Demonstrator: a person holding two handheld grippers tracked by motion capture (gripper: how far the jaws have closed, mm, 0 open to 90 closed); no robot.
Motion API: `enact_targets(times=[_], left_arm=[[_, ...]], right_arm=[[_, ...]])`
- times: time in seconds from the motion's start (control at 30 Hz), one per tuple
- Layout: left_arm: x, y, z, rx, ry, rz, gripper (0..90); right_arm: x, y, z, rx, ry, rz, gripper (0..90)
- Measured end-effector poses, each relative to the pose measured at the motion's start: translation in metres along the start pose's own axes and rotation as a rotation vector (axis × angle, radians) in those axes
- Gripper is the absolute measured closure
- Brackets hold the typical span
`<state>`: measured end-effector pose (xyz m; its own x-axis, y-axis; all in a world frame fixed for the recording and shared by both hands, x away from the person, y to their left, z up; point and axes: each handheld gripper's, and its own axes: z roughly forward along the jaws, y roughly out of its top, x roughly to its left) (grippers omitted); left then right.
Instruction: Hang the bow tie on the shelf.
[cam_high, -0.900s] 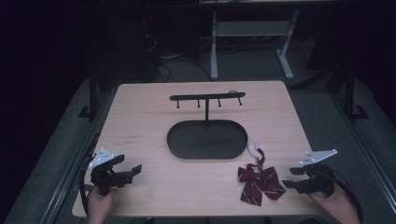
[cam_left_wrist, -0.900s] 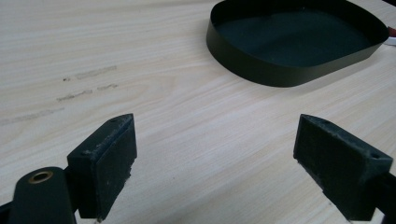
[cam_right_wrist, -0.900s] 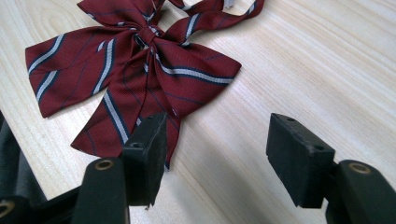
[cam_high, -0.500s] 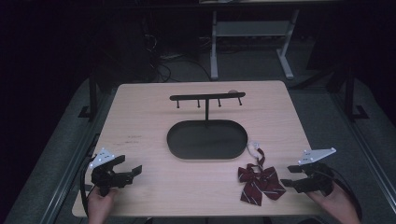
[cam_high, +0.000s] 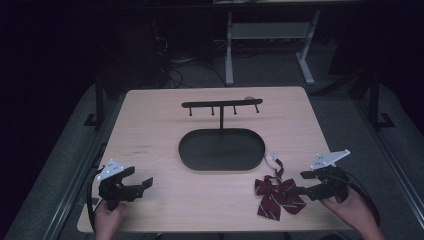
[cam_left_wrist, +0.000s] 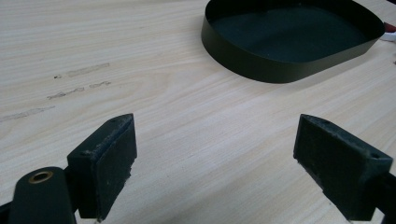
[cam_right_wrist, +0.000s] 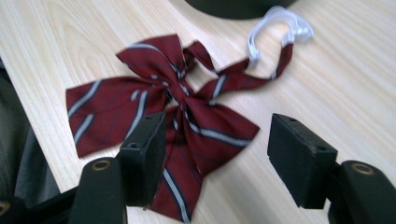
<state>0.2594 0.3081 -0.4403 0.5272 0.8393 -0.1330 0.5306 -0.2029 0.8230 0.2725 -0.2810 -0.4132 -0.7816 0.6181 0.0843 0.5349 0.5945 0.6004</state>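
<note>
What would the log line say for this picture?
left gripper: open, empty | right gripper: open, beside bow tie | bow tie: flat on table

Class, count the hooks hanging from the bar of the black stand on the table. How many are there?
4, spaced along the bar of the stand: one near its left end, two either side of the post, one near its right end.
</note>
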Motion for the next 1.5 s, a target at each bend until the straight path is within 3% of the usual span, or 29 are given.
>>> enact_targets(times=[0.77,0.97,1.4,1.5], left_arm=[[-0.001,0.002,0.000,-0.002,0.004,0.015,13.1],[-0.002,0.001,0.000,-0.003,0.002,0.011,13.1],[-0.002,0.002,0.000,-0.005,0.001,0.007,13.0],[-0.002,0.001,0.000,-0.005,0.000,0.007,13.1]], right_arm=[[-0.004,0.052,0.013,0.065,0.022,-0.076,40.0],[-0.007,0.066,0.017,0.077,0.007,-0.096,41.0],[-0.022,0.085,0.032,0.118,0.029,-0.087,44.7],[-0.030,0.086,0.038,0.130,0.034,-0.065,47.2]])
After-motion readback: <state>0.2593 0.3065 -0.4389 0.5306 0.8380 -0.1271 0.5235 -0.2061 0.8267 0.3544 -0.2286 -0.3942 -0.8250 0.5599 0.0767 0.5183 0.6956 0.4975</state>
